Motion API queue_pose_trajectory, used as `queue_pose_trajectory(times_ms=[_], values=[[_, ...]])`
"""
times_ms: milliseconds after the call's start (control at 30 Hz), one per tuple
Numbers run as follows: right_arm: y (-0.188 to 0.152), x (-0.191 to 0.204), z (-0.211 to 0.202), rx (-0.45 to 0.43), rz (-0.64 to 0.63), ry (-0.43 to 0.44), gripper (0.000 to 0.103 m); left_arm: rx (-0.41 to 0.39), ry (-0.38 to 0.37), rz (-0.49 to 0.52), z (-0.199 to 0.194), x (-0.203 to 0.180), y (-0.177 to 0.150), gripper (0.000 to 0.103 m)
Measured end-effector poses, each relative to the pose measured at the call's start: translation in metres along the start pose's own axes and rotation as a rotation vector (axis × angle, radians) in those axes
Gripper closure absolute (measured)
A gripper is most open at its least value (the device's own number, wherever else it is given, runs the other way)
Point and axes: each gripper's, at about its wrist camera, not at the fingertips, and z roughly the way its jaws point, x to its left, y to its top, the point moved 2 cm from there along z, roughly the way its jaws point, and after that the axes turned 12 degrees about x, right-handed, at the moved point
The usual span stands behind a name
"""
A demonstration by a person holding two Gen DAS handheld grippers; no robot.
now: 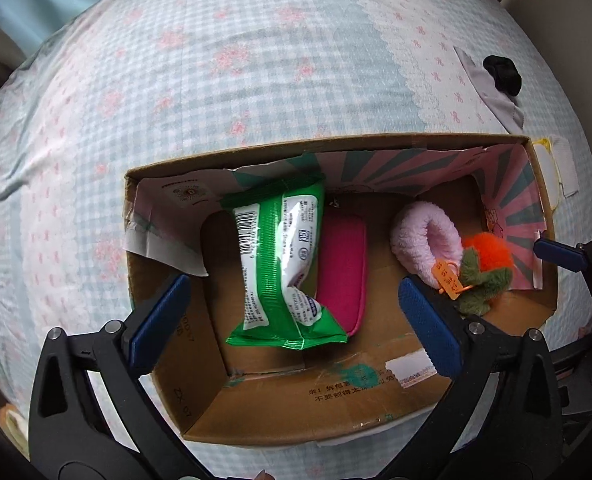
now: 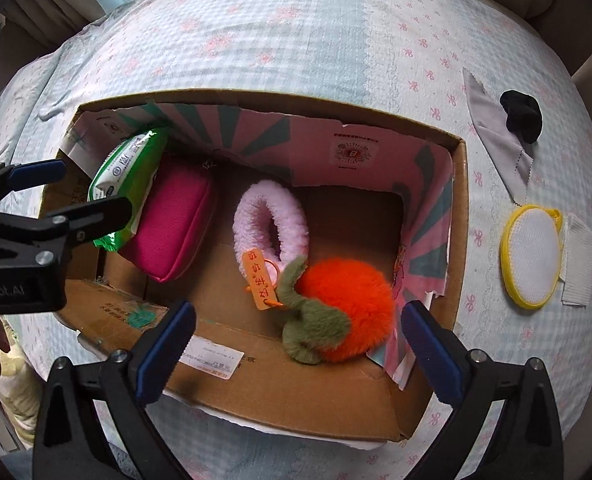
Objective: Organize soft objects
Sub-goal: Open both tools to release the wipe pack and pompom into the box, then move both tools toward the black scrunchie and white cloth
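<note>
An open cardboard box (image 1: pixel 199 412) (image 2: pixel 296 400) sits on the bed. In it lie a green wipes pack (image 1: pixel 279 264) (image 2: pixel 127 184), a magenta pouch (image 1: pixel 342 268) (image 2: pixel 175 224), a pink fluffy scrunchie (image 1: pixel 424 240) (image 2: pixel 269 220) with an orange tag, and an orange plush fruit (image 1: pixel 488 256) (image 2: pixel 348 304) with green leaves. My left gripper (image 1: pixel 296 320) is open and empty above the wipes pack. My right gripper (image 2: pixel 296 344) is open and empty above the plush fruit. The left gripper also shows in the right wrist view (image 2: pixel 67 192).
The bed has a blue checked and pink bow sheet (image 1: pixel 215 60) (image 2: pixel 296 28). Right of the box lie a black scrunchie (image 1: pixel 502 72) (image 2: pixel 522 114) on a grey cloth (image 2: pixel 492 128), a yellow-rimmed white puff (image 2: pixel 532 254) and a white ribbed cloth (image 2: pixel 578 264).
</note>
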Motion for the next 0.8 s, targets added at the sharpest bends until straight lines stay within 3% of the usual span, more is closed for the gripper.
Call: queue_pose_trajectory(times_ms=[467,800], values=[[-0.016,0.003,-0.04,-0.101,0.022,-0.004,0.001,-0.051,0.01,0.0,-0.032,-0.002,-0.018,0.0],[-0.052,0.014,-0.119,-0.246,0.027,-0.022,0.001,-0.173,0.027,-0.027,-0.097,0.002,-0.054,0.0]])
